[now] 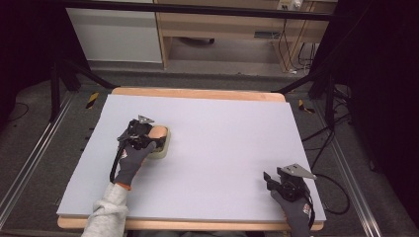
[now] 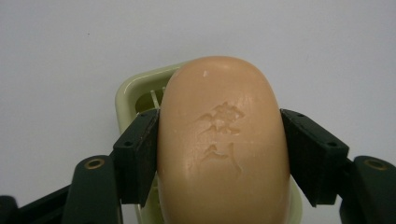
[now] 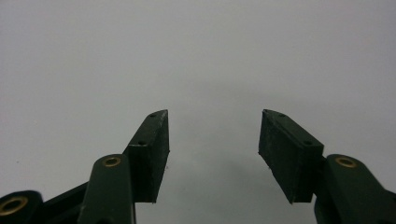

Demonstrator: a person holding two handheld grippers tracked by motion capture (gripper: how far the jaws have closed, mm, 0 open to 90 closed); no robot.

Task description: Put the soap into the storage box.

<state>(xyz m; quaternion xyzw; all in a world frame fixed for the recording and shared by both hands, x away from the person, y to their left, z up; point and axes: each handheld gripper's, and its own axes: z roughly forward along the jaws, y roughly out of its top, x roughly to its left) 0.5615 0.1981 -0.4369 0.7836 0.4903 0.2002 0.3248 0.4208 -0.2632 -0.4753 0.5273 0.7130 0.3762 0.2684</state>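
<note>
A peach-coloured oval soap bar (image 2: pixel 223 140) with stamped characters is clamped between the two black pads of my left gripper (image 2: pixel 219 156), which is shut on it. Under and behind the soap lies a pale green soap dish (image 2: pixel 135 88). In the high view the soap (image 1: pixel 158 131) and the dish (image 1: pixel 166 148) are at the mat's left middle, with the left gripper (image 1: pixel 154 138) held over them by a gloved hand. Near the front right corner my right gripper (image 1: pixel 270 180) rests with its jaws apart, and the right gripper (image 3: pixel 214 140) has nothing between them.
A pale grey mat (image 1: pixel 227 133) covers the wooden table (image 1: pixel 197 93). Metal frame legs (image 1: pixel 55 89) and cables (image 1: pixel 326 143) stand on the floor around it, with wooden furniture (image 1: pixel 237 29) behind.
</note>
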